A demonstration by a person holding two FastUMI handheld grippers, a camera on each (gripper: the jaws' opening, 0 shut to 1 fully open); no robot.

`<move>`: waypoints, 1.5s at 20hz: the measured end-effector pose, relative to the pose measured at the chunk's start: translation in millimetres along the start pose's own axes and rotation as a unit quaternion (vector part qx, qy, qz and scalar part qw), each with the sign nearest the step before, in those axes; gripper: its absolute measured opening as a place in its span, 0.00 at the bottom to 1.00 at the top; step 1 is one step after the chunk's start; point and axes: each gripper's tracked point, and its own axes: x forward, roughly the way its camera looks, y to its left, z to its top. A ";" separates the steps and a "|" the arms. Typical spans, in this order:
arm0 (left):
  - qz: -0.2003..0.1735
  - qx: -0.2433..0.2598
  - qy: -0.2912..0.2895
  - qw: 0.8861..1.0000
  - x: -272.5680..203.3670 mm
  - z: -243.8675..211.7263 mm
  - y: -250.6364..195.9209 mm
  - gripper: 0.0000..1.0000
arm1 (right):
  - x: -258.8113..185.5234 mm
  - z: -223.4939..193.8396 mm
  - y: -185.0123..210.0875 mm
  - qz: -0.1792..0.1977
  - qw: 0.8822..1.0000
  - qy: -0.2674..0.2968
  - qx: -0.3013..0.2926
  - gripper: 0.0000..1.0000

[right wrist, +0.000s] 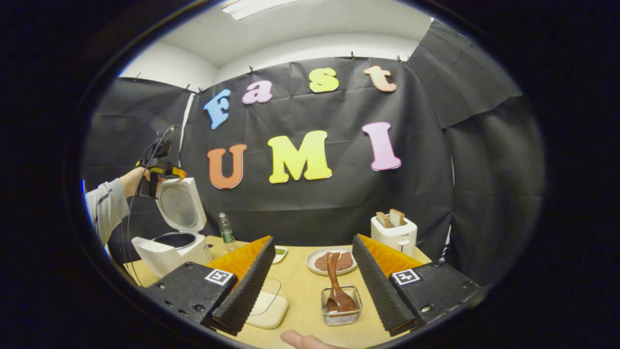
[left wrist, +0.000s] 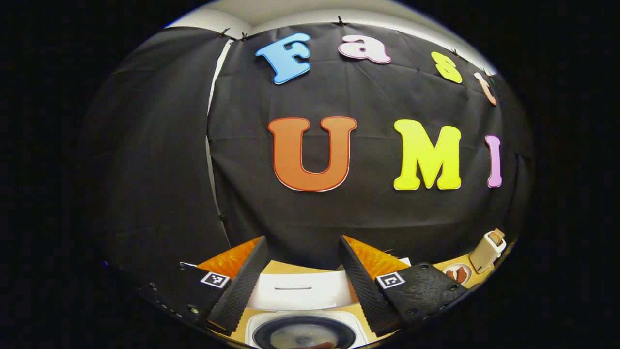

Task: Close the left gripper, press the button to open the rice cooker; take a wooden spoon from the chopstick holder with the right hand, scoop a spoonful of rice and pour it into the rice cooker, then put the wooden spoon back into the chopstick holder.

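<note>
Left gripper view: left claw point(left wrist: 302, 276) wide open, empty, above open rice cooker point(left wrist: 302, 329) | right gripper view: right claw point(right wrist: 312, 281) wide open, empty, wooden spoon point(right wrist: 336, 283) standing in chopstick holder point(right wrist: 342, 306) on tabletop point(right wrist: 300, 291); risk: off-centre grasp tipping holder.

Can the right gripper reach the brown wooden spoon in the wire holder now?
Probably yes: the right gripper is open, the wooden spoon stands upright in the holder ahead, nothing between.
</note>
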 end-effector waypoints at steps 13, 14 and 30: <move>-0.014 -0.011 0.120 0.993 -85.2 -115.7 -7.8 0.91 | -74.5 0.7 17.7 0.027 1.000 -0.008 -0.008 1.00; -0.011 -0.012 0.127 0.992 -88.4 -122.0 -5.8 0.91 | -79.0 -0.1 17.4 0.028 1.000 -0.007 -0.012 1.00; 0.005 0.006 0.250 0.968 -137.0 -216.8 -22.4 0.96 | -109.2 -17.9 8.6 0.036 0.999 0.004 0.006 1.00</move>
